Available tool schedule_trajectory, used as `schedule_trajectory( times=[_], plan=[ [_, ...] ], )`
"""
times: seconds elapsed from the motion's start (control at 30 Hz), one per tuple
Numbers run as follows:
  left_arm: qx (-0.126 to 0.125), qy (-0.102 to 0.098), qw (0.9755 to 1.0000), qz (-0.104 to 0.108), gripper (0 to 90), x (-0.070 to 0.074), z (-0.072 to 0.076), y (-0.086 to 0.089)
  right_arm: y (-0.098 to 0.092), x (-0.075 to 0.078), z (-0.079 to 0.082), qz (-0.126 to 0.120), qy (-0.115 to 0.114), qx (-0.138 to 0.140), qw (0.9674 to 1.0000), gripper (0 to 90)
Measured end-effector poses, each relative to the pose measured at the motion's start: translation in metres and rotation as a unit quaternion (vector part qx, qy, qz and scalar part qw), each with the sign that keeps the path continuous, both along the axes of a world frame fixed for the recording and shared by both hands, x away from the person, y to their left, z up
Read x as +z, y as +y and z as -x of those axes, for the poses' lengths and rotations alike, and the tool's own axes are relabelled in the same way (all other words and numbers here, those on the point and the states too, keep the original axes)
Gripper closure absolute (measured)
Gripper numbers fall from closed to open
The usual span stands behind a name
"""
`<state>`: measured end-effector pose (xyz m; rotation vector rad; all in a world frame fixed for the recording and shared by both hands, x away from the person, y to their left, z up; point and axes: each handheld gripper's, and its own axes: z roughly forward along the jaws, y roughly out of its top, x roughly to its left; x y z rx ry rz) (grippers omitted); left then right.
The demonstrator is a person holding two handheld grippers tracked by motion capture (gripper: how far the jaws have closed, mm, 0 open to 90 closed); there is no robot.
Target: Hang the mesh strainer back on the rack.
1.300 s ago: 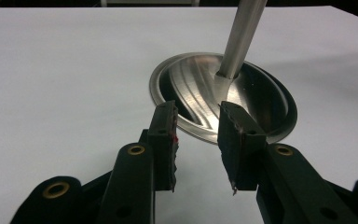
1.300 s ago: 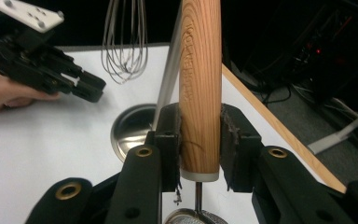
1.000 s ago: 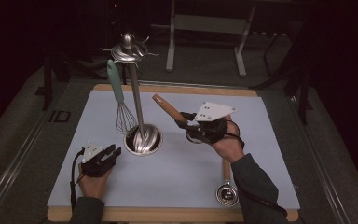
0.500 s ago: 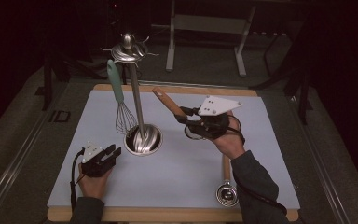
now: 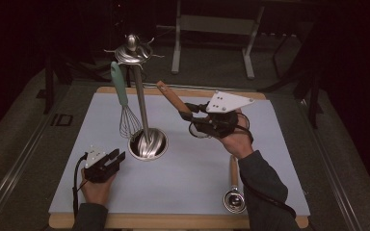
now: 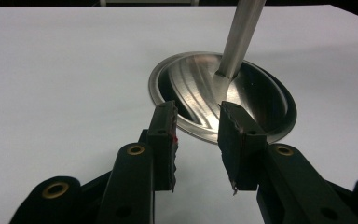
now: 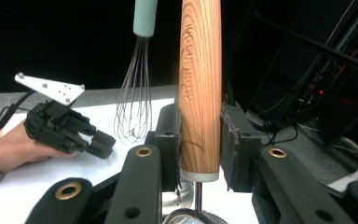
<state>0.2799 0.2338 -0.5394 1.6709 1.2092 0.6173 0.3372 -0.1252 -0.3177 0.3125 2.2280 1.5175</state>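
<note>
Gripping the wooden handle of a utensil, my right gripper has lifted slightly toward the stand since a second ago; the handle points up-left, clear of the mat. My left gripper hasn't moved, jaws apart and holding nothing, beside the stand's base. Count: one whisk hanging on the stand, one stand, one scoop lying on the mat, two grippers.
</note>
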Motion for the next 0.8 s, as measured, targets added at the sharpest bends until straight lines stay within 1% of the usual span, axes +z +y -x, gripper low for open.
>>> schedule_trajectory(
  times=[0.2,0.33,0.43,0.53,0.67,0.8],
  plan=[
    [0.001,0.0,1.0,-0.002,66.8,0.0,0.0,0.0,0.001,0.009,0.002,-0.024,-0.006,0.008,0.9997,70.7],
    [0.001,0.0,1.0,-0.001,66.8,0.0,0.0,0.0,0.003,0.016,0.004,-0.03,-0.014,0.012,0.9994,70.7],
    [0.001,0.0,1.0,-0.001,66.8,0.0,0.0,0.0,0.005,0.021,0.004,-0.033,-0.017,0.014,0.9992,70.7],
    [0.001,0.001,1.0,0.001,66.8,0.0,0.0,0.0,0.009,0.025,0.006,-0.042,-0.016,0.019,0.9988,70.7],
    [0.001,0.001,1.0,0.001,66.8,0.0,0.0,0.0,0.018,0.028,0.007,-0.039,-0.02,0.027,0.9986,70.7],
    [0.001,0.001,1.0,0.002,66.8,0.0,0.0,0.0,0.027,0.029,0.005,-0.037,-0.018,0.028,0.9987,70.7]
  ],
)
